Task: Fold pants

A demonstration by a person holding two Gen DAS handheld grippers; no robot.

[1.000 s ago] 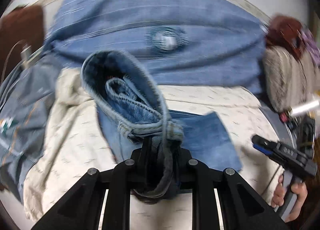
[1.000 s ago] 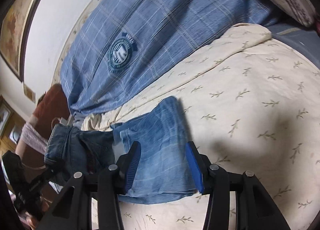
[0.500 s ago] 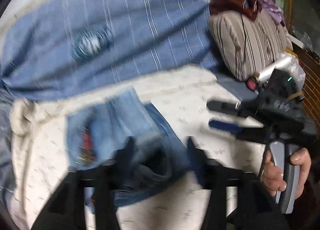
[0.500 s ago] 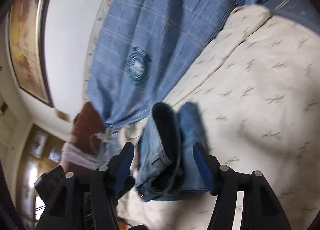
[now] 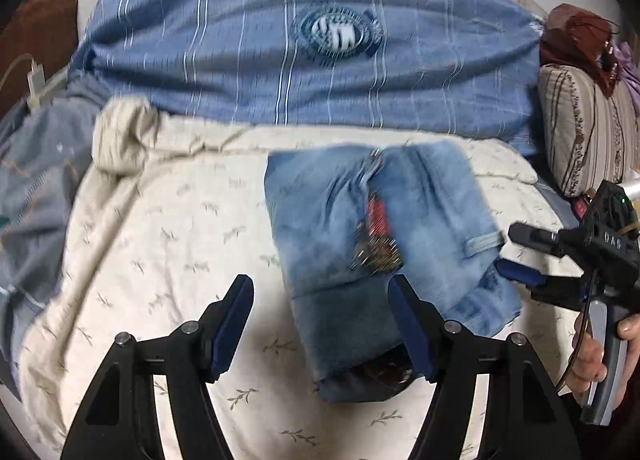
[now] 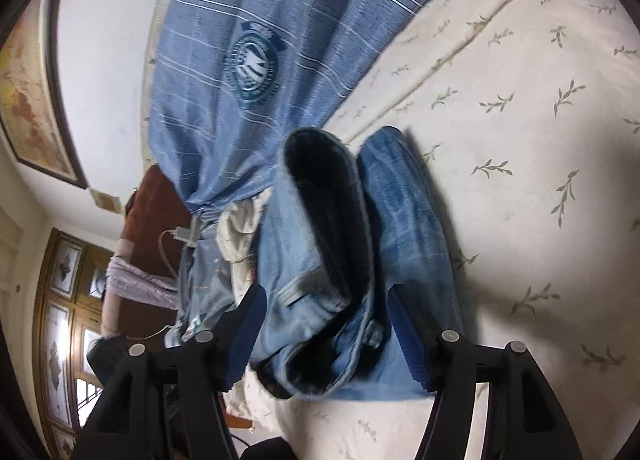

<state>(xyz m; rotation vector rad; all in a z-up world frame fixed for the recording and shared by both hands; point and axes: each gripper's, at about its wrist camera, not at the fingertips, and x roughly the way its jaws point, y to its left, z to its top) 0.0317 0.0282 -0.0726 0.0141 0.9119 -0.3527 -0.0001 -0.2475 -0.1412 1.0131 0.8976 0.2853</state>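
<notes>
The blue jeans (image 5: 352, 236) lie folded in a compact bundle on the cream leaf-print bedsheet (image 5: 168, 244), a red label showing on top. My left gripper (image 5: 320, 324) hovers just in front of the bundle. Its jaws are opening, and its right finger sits over the bundle's near edge without pinching the cloth. In the right wrist view the jeans (image 6: 320, 260) show a rolled, open fold between the fingers of my right gripper (image 6: 326, 328). That gripper is open, and its pads flank the denim without pressing it. The right gripper (image 5: 520, 256) also reaches the bundle's right edge in the left wrist view.
A blue striped blanket with a round crest (image 5: 320, 60) lies along the wall behind the jeans. A striped pillow (image 5: 584, 128) stands at the right. Crumpled grey-blue bedding (image 5: 36, 180) and a white charger cable (image 5: 34, 80) are at the left. A hand (image 5: 600, 356) grips the right tool.
The left gripper was shut on the lifted waistband; it let go and the jeans dropped into a folded bundle on the sheet. The right gripper opened wider and moved in over the bundle.
</notes>
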